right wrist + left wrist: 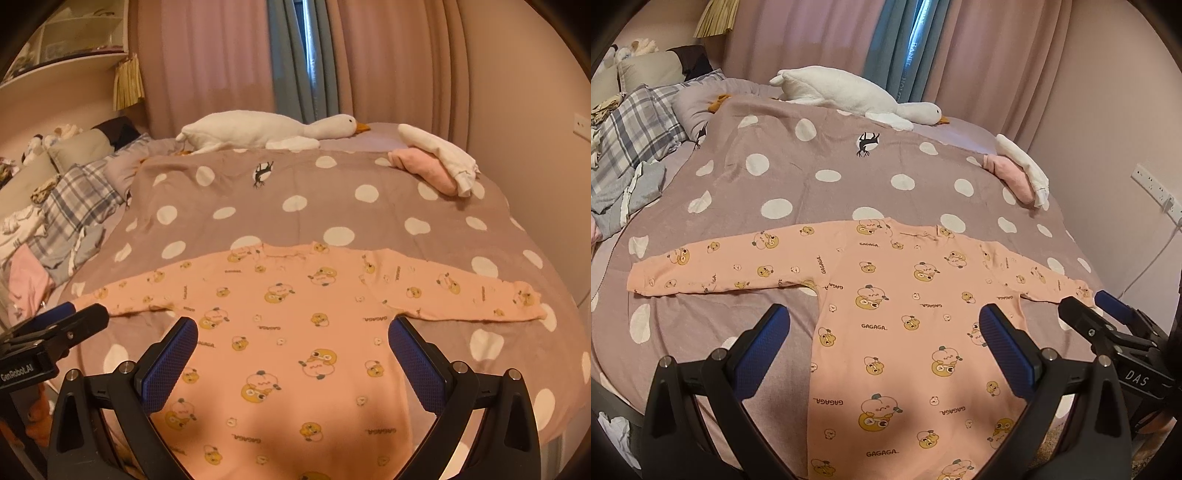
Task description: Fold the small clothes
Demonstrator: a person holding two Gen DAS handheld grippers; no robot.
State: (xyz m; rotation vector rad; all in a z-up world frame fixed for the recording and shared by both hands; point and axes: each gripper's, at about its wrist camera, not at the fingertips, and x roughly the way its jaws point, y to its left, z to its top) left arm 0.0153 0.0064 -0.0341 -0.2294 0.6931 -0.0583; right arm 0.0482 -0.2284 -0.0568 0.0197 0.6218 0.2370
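A peach baby top (905,314) lay flat, sleeves spread, on the dotted blanket (812,155) covering the bed. Both the left hand-held gripper (884,332) and right hand-held gripper (293,336) hovered over it, fingers apart, gripping nothing.

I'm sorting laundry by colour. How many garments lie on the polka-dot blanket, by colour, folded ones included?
Peach: 1, the spread-out printed shirt
Pink: 1, the folded pink garment
White: 1, the folded white garment
Total: 3

My left gripper (884,325) has matt black plastic arms and blue textured rubber pads (764,343); the peach shirt (897,332) is soft printed cotton on a matt dotted cloth blanket (812,155)
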